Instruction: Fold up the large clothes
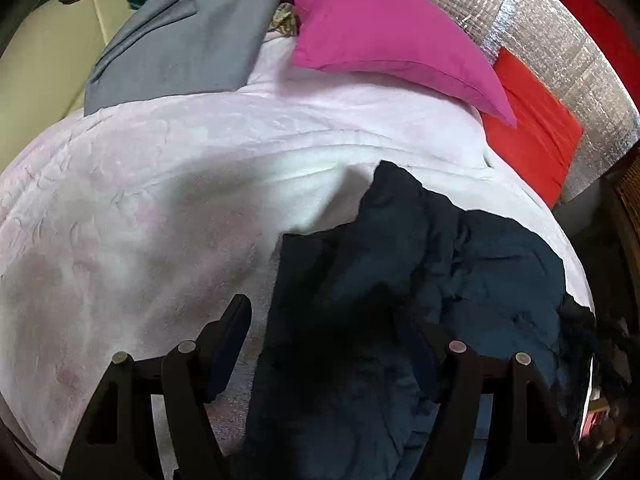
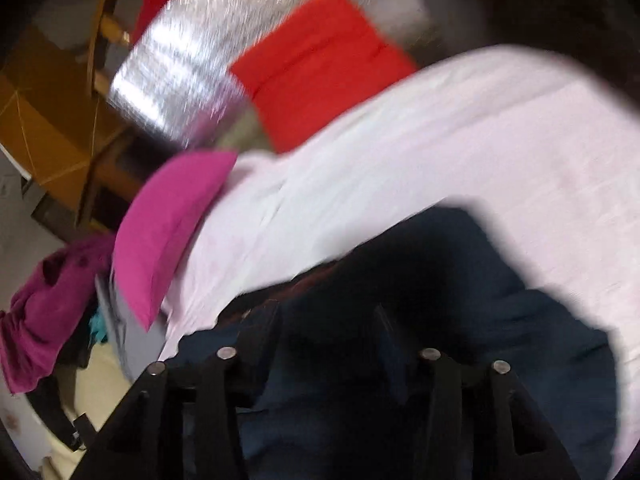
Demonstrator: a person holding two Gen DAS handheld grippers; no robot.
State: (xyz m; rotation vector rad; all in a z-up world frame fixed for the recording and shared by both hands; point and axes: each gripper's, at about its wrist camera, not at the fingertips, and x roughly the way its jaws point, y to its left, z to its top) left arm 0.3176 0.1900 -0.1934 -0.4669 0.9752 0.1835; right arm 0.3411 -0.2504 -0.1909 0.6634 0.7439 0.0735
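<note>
Pale pink bedspread (image 1: 160, 200) carries 1 crumpled navy garment (image 1: 460, 272) (right-wrist view blurred).

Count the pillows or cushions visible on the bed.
2: a magenta pillow at the far end on the pale pink blanket, and an orange-red cushion beside it against the silver backing. Others may be hidden.

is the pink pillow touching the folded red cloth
Touching, as far as the left wrist view shows: the pink pillow's pointed corner lies over the red cloth's edge with no gap visible. The right wrist view is too blurred to confirm.
</note>
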